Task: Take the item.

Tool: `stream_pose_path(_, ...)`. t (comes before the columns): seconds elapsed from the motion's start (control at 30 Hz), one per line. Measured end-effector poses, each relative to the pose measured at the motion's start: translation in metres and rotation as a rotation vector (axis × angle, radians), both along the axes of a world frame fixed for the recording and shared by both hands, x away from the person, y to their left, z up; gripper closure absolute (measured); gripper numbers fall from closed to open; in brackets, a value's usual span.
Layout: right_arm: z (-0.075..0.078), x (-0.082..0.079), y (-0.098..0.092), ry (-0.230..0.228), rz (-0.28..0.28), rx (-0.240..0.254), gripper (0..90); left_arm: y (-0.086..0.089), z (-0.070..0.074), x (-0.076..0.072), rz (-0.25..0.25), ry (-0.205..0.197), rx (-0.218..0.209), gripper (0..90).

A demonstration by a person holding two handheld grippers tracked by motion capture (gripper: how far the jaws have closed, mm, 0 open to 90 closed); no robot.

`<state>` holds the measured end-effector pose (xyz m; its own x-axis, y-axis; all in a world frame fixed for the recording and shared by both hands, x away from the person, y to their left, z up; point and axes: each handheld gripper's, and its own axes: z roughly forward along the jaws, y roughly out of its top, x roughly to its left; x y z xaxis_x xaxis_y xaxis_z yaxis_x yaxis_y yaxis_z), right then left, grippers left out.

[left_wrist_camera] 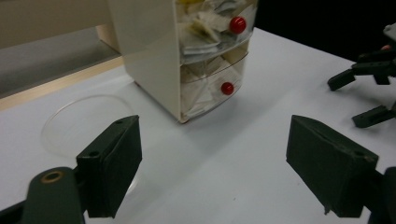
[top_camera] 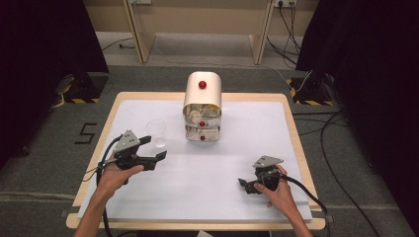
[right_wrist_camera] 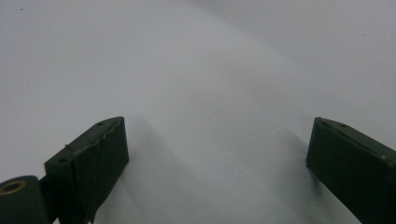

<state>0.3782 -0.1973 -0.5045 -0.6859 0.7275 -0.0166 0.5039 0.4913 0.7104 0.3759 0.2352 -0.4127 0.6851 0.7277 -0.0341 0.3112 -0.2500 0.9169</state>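
Note:
A small cream drawer unit (top_camera: 202,94) with red knobs stands at the back middle of the white table. Its clear drawers (left_wrist_camera: 210,46) hold white paper packets and look pushed in. A clear plastic cup (top_camera: 157,132) stands left of the unit, lying low and faint (left_wrist_camera: 79,123) in the left gripper view. My left gripper (top_camera: 154,148) is open and empty, just in front of the cup, its jaws (left_wrist_camera: 215,168) aimed toward the unit. Near the front right, my right gripper (top_camera: 245,186) is open and empty, low over bare table (right_wrist_camera: 217,163). It also appears far right (left_wrist_camera: 369,93) in the left gripper view.
The white mat (top_camera: 207,173) covers a wooden table with a light rim (top_camera: 296,143). Black curtains hang on both sides. Cables (top_camera: 336,163) run over the floor at the right. A wooden frame (top_camera: 143,39) stands behind the table.

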Motion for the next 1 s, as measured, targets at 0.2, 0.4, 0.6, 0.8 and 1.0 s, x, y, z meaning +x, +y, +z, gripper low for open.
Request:
stream_pose_path(0.2, 0.0, 0.0, 0.0, 0.002, 0.001, 0.0, 6.0, -0.02, 0.014, 0.012, -0.055, -0.016, 0.008, 19.7)
stream_pose_path(0.4, 0.0, 0.0, 0.0, 0.002, 0.001, 0.0, 6.0, -0.044, 0.025, 0.028, -0.091, -0.03, 0.03, 22.3)
stream_pose_path(0.6, 0.0, 0.0, 0.0, 0.002, 0.001, 0.0, 5.9, -0.065, 0.03, 0.037, -0.113, -0.053, 0.056, 24.8)
stream_pose_path(0.8, 0.0, 0.0, 0.0, 0.001, 0.001, -0.001, 5.9, -0.085, 0.04, 0.049, -0.131, -0.09, 0.089, 26.2)
stream_pose_path(1.0, 0.0, 0.0, 0.0, 0.0, 0.003, 0.0, 5.9, -0.098, 0.049, 0.064, -0.142, -0.078, 0.094, 26.3)
